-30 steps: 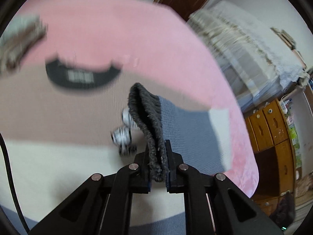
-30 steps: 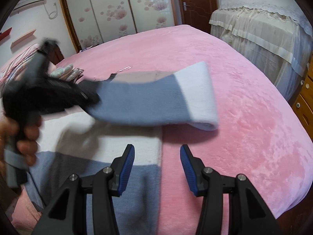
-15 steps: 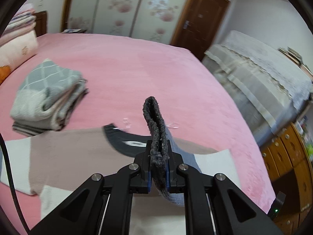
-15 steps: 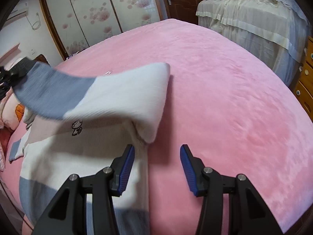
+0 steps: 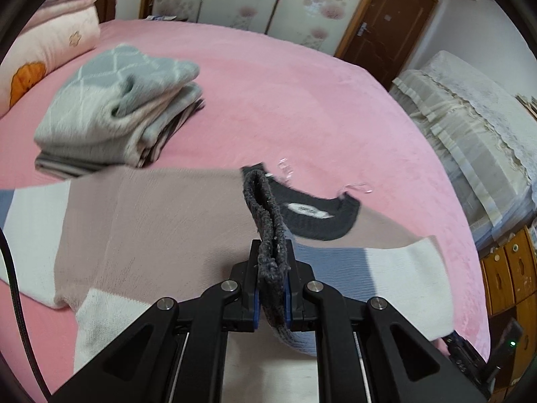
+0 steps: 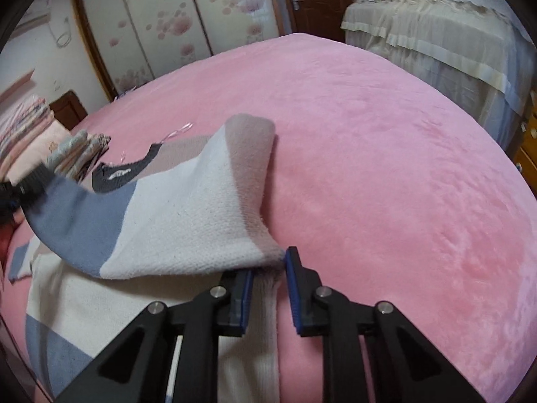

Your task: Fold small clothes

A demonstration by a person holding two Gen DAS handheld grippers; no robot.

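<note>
The left gripper (image 5: 271, 288) is clamped on the dark cuff (image 5: 266, 221) of the sweater (image 5: 161, 221), lifting its sleeve (image 6: 161, 221) over the body spread on the pink bed (image 6: 386, 154). The right gripper (image 6: 266, 297) is partly open astride the sweater's side edge, not gripping it. Folded clothes (image 5: 110, 114) lie nearby.

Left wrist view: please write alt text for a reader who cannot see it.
The left gripper is shut on the dark grey sleeve cuff of a colour-block sweater spread on a pink bed. A pile of folded clothes sits behind it to the left.
</note>
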